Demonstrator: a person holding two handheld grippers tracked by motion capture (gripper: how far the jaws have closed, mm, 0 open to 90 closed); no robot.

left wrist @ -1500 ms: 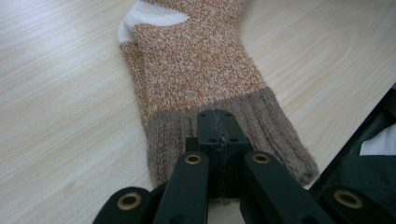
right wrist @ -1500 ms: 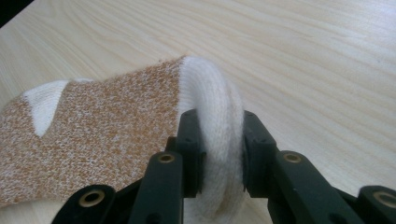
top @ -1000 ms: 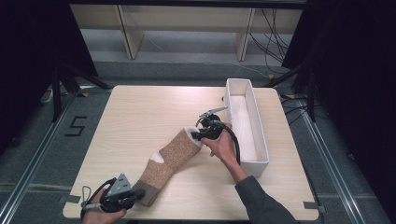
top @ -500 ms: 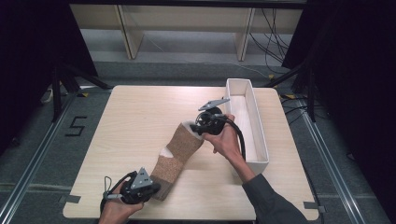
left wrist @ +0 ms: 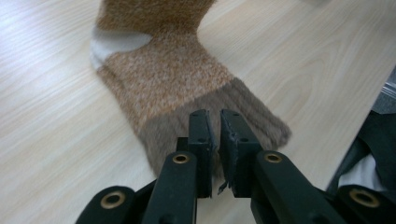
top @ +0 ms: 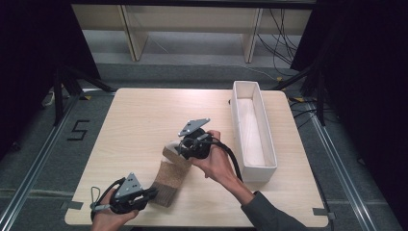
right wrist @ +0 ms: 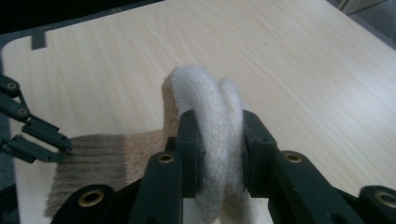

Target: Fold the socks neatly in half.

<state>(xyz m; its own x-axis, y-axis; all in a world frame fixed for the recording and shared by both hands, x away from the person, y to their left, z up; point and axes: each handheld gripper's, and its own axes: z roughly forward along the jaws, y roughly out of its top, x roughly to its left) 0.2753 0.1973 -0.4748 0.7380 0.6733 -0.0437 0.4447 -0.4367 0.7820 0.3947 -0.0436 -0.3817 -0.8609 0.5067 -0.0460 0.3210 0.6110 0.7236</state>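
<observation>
A fuzzy sock [top: 169, 179], tan and brown with white patches, lies folded on the wooden table [top: 139, 115]. My right gripper [top: 182, 148] is shut on the sock's white toe end [right wrist: 210, 107] and holds it lifted over the rest of the sock. My left gripper [top: 153, 191] rests at the brown ribbed cuff [left wrist: 187, 126] near the front edge. Its jaws have just been opening and stand a narrow gap apart [left wrist: 217, 128]; the cuff lies under the tips, not pinched. From the right gripper view, the left gripper [right wrist: 63, 145] touches the cuff's edge [right wrist: 93, 158].
A long white open box [top: 250, 139] stands along the right side of the table, just right of my right hand. Bare wood stretches across the left and far parts of the table. Shelving and cables stand beyond the far edge.
My right gripper has carried the white toe end left and toward the near edge, folding the sock over itself. The left gripper slid a little right along the cuff.
</observation>
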